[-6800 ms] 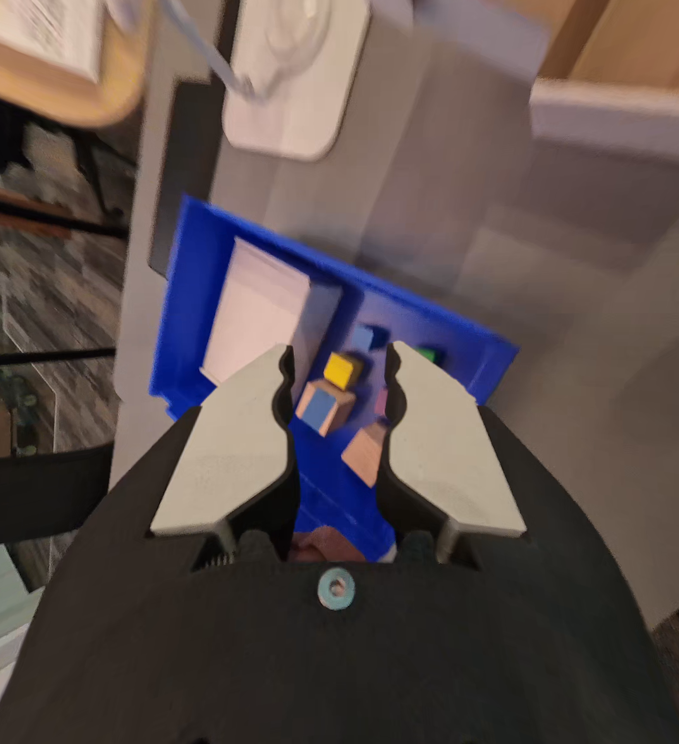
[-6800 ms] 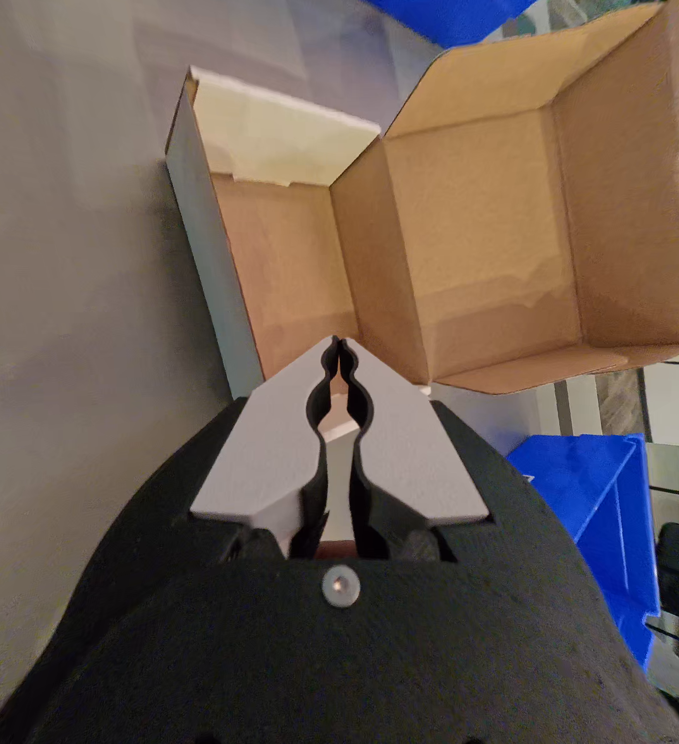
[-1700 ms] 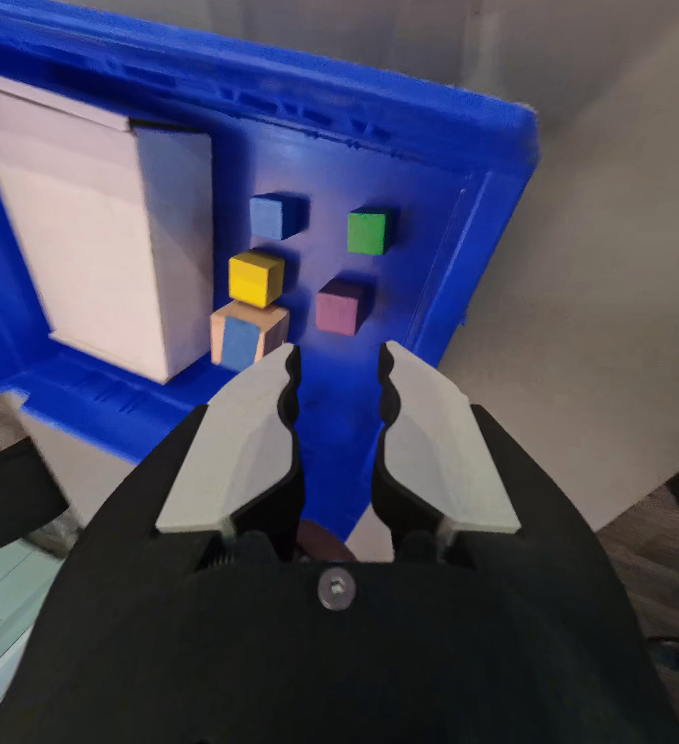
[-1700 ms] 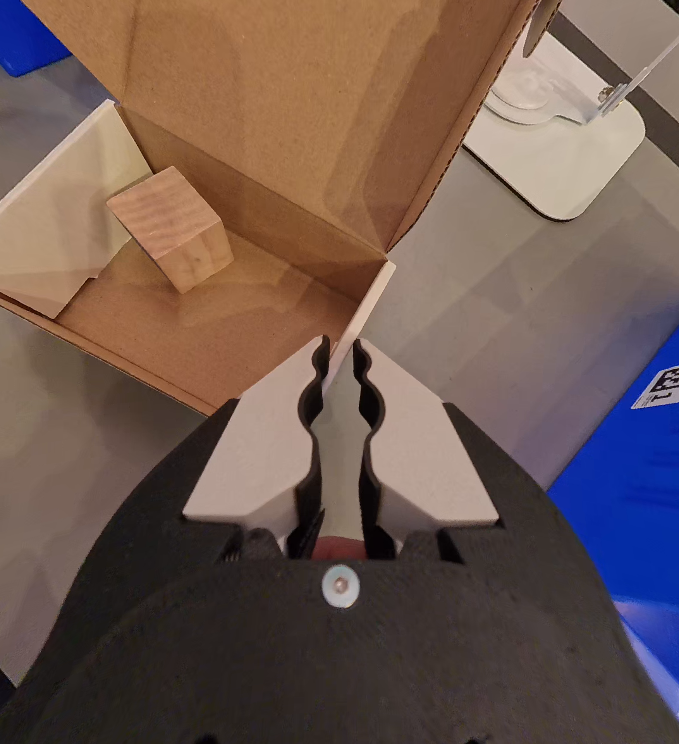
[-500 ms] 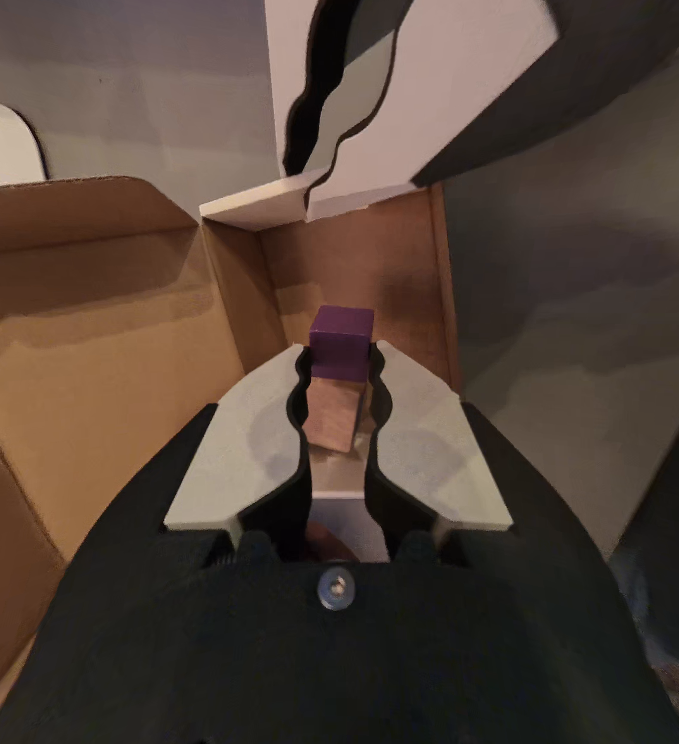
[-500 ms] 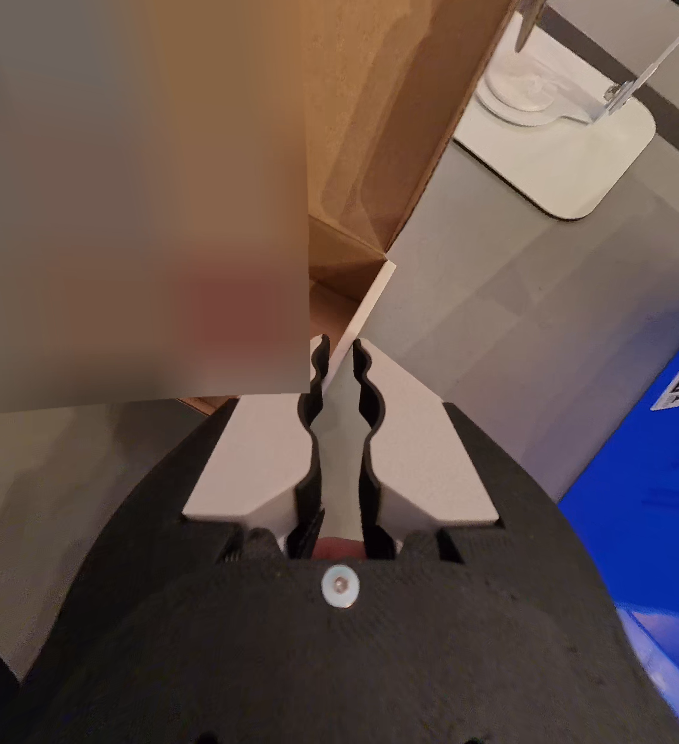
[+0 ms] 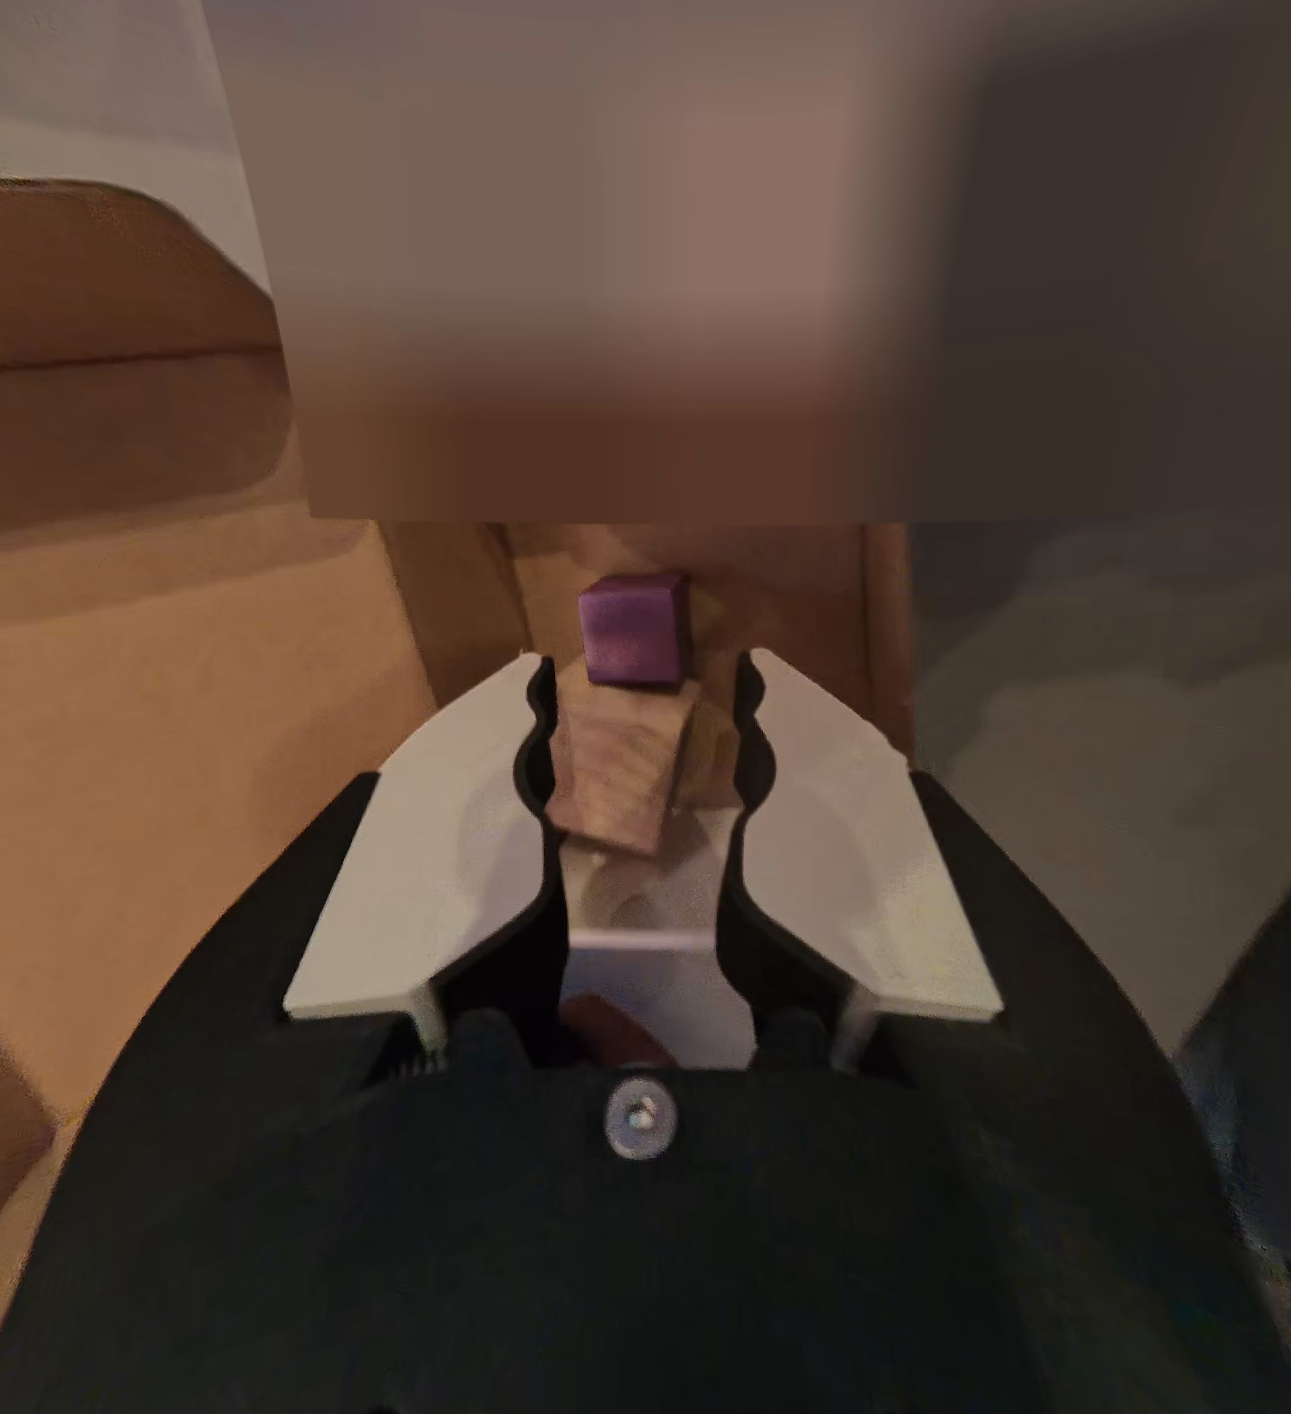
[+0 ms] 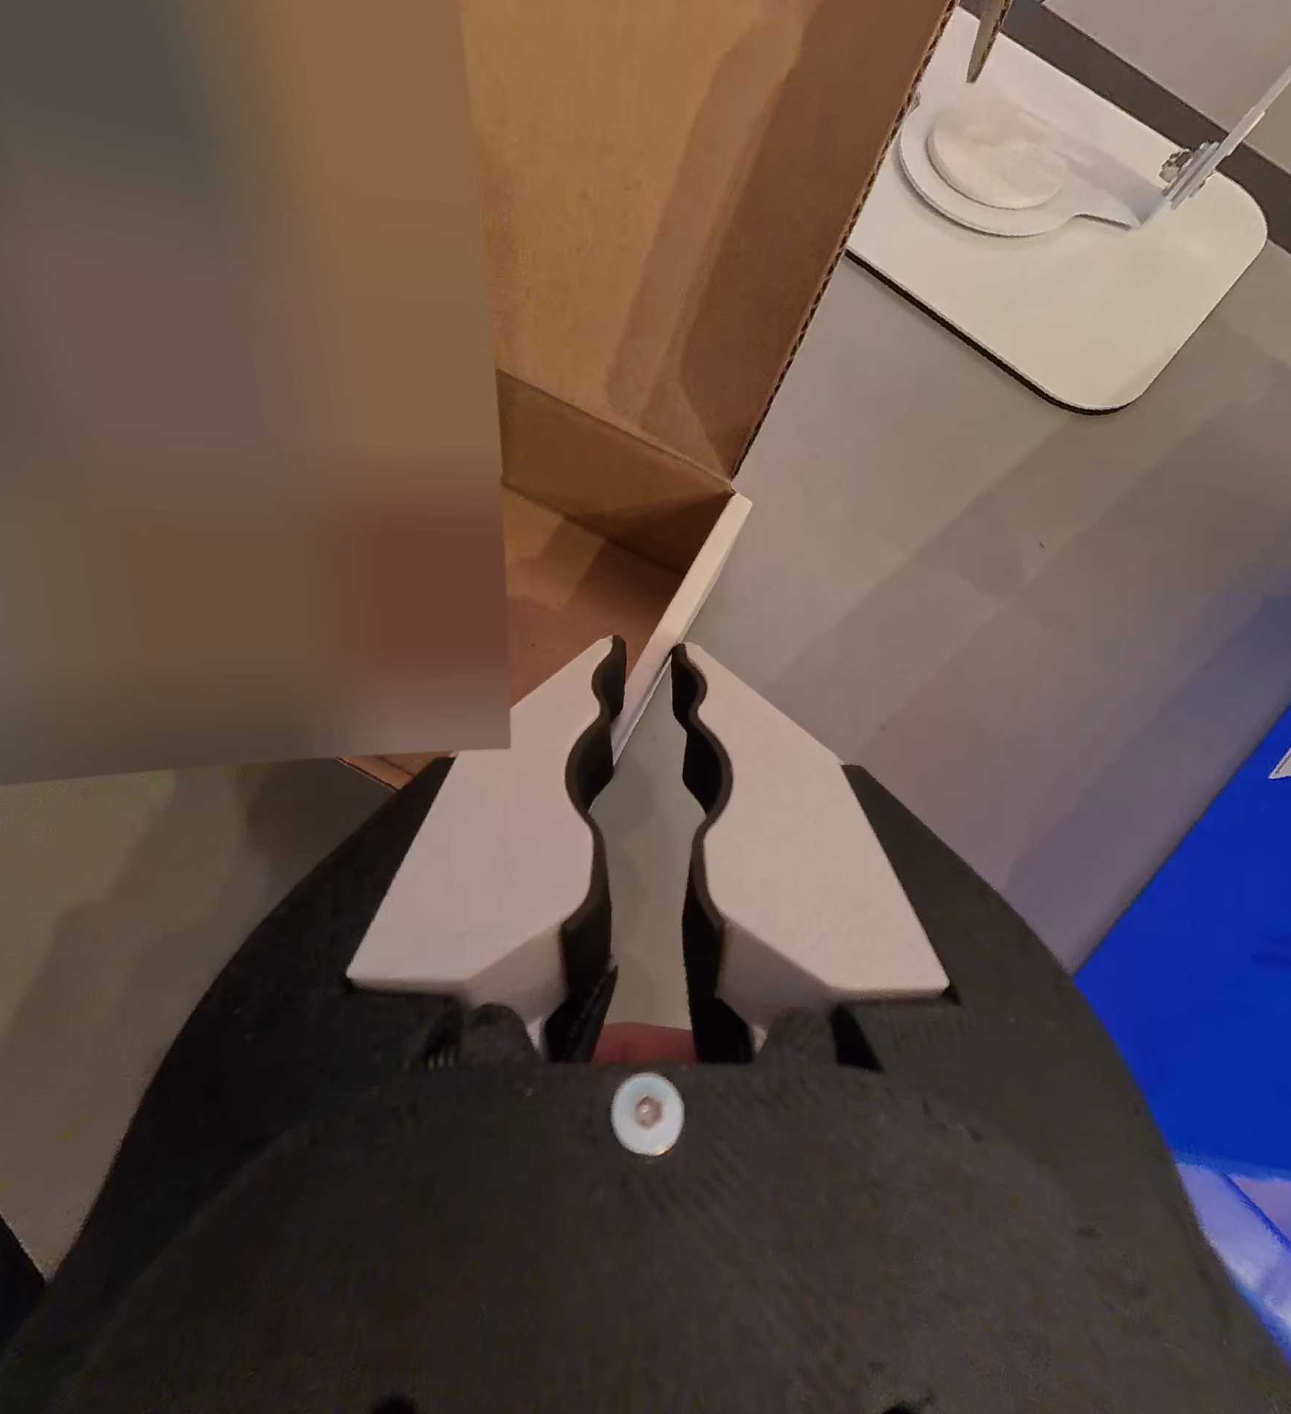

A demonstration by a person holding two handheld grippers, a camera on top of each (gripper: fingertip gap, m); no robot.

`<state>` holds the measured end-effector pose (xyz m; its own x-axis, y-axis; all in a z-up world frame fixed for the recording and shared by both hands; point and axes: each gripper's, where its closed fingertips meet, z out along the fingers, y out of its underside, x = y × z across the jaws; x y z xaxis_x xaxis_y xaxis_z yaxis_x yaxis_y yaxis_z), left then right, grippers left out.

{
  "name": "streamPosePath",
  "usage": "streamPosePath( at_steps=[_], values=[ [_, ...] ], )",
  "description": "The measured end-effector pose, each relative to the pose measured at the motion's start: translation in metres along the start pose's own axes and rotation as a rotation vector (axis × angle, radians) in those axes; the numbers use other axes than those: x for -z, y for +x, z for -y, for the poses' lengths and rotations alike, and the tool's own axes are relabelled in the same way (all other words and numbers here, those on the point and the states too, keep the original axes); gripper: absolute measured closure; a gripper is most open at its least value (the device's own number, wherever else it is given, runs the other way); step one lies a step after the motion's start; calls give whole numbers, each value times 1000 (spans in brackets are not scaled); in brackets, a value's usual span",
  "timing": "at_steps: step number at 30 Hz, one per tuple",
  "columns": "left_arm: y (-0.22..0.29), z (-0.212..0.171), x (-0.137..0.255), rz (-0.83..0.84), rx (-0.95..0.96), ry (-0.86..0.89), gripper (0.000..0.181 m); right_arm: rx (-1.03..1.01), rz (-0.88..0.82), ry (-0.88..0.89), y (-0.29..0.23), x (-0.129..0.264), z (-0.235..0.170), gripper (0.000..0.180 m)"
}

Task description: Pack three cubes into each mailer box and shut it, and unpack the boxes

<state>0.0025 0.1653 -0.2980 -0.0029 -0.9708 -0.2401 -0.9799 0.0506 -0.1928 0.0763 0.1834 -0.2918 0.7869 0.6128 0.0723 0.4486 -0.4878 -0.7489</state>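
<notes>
In the left wrist view my left gripper (image 7: 646,658) is open over the open brown mailer box (image 7: 168,689). A purple cube (image 7: 630,639) lies free just beyond the fingertips, against a plain wooden cube (image 7: 611,773) that sits between the jaws without being held. A blurred patch hides the far part of the box. In the right wrist view my right gripper (image 8: 646,658) is shut on the white edge of the box's side wall (image 8: 703,581), beside the raised cardboard lid (image 8: 665,229). The box's inside is mostly hidden there.
The box stands on a grey table (image 8: 971,612). A white stand base (image 8: 1070,229) lies beyond the box to the right. A blue bin (image 8: 1239,956) stands close at the right. The box's lid panel (image 7: 91,321) spreads to the left.
My left jaws have spread wider and let go of the purple cube, which now rests in the box by the wooden cube. My right gripper has kept its hold and place.
</notes>
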Motion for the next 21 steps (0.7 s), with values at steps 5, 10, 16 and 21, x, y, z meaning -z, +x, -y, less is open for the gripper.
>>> streamPosePath(
  at_steps=[5,10,16,21],
  values=[
    [-15,-42,82,102,-21,57,143,-13,2,5,0,0,0,170],
    [-64,-142,125,227,137,5,145,-47,-7,6,0,1,-1,169],
    [-63,-215,75,136,156,-120,145,-103,-14,15,-3,4,-2,169],
    [-70,-222,42,90,185,-90,150,-113,-13,13,-5,4,-3,169]
  ],
)
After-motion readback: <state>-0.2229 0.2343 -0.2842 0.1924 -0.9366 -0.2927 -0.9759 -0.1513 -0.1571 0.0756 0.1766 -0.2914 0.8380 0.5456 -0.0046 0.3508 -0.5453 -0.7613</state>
